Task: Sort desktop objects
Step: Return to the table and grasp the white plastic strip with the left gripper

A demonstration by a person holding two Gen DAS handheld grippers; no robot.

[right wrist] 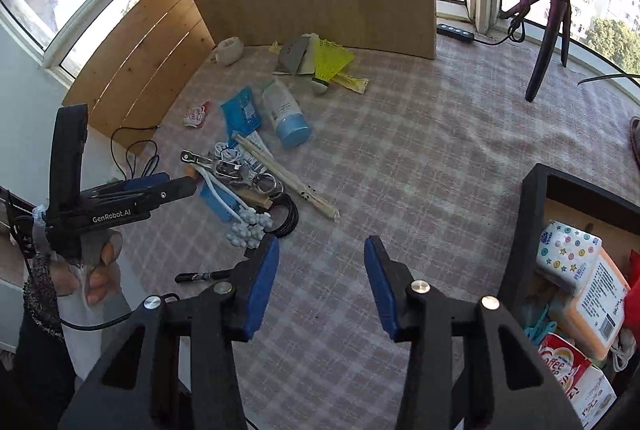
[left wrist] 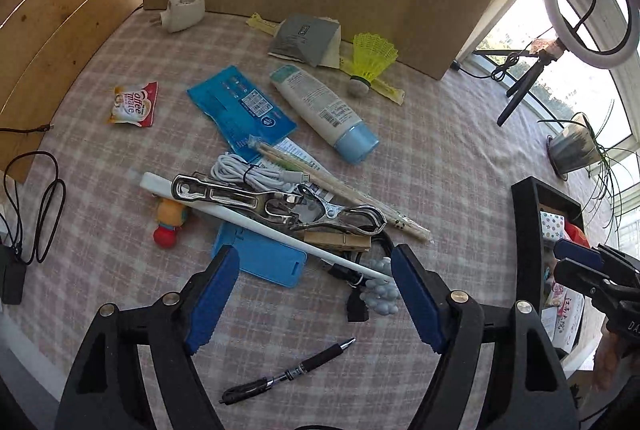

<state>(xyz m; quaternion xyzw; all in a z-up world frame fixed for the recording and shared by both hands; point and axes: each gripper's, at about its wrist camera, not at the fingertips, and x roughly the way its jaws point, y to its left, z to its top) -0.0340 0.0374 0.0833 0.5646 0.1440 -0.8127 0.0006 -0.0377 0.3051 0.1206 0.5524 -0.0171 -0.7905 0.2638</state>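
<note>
— Left view first: what step are you on?

— Between picks, I judge. My left gripper hangs over the clutter with its fingers spread and nothing between them. The pile lies just ahead of them: tongs, a white stick, a cable, chopsticks, a clothespin, all crossed over one another. A pen lies alone on the surface, below the fingers and closest to me. The box stands to the right, already holding some packets.

— And the right view?

— My right gripper is released too, fingers apart over bare cloth, empty. The pile sits up and to the left of them, the box just beside them on the right, with tissues and a coffee packet inside. My left gripper shows at the left edge, held over the pile.

— Next move?

— Probably a loose piece first. The pen is free of the tangle; it calls for dropping low and closing across its thin barrel.
</note>
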